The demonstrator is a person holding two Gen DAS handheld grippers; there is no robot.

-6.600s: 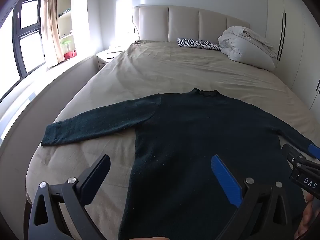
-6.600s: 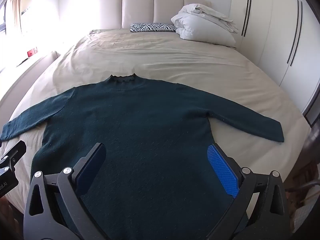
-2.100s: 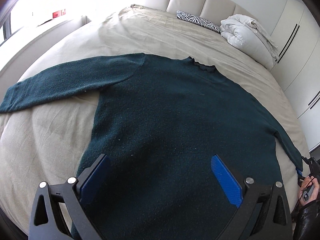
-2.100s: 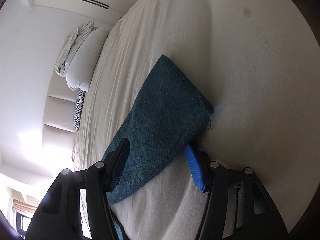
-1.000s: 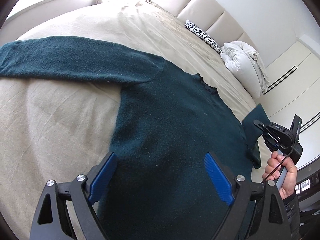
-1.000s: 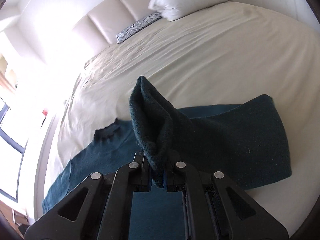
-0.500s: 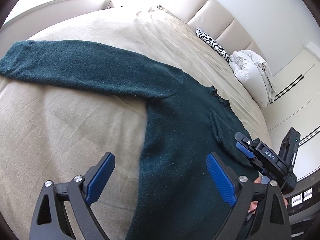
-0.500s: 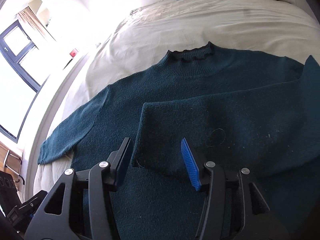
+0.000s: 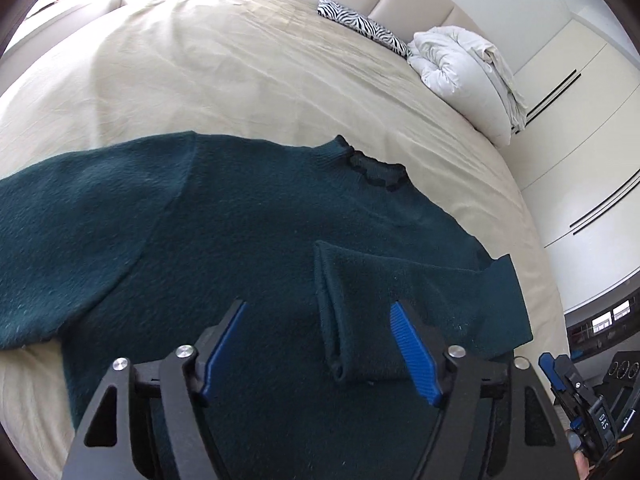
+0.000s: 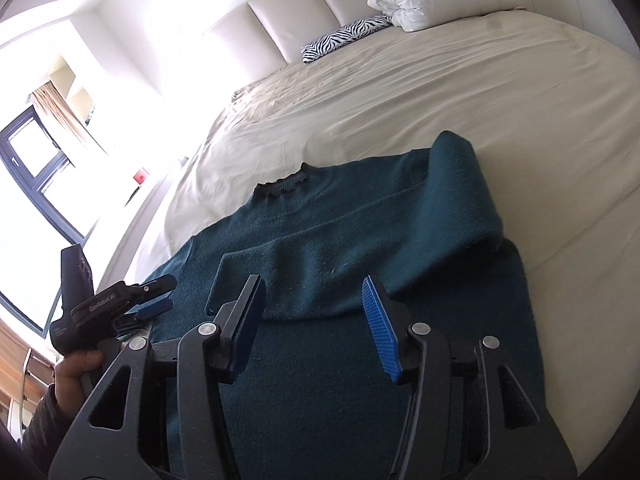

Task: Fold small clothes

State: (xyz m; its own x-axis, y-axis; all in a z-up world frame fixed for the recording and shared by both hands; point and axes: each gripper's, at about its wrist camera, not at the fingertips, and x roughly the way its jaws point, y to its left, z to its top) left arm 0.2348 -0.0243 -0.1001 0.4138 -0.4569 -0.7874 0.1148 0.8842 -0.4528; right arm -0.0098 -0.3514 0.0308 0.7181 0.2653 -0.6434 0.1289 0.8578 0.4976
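The left tool hangs over the lower body of the dark green sweater, tilted down toward it. Its jaws have just been closing, yet they stand apart, the pads clear of the knit; the cuff of the folded sleeve lies under the gap, toward the right pad. The right tool also stands with its jaws parted and grips nothing, the folded sleeve's cuff end lying just beyond its pads.

The left wrist view alone shows the other sleeve spread out flat toward the left edge of the frame, and the wardrobe doors at the right. Only the right wrist view shows the window at the left and the person's hand holding the left tool at the lower left.

The sweater lies flat on the beige bed, collar toward the headboard. Bare sheet stretches wide above the collar up to the zebra pillow and the white duvet. To the right of the sweater a narrower strip of sheet runs to the bed's edge.
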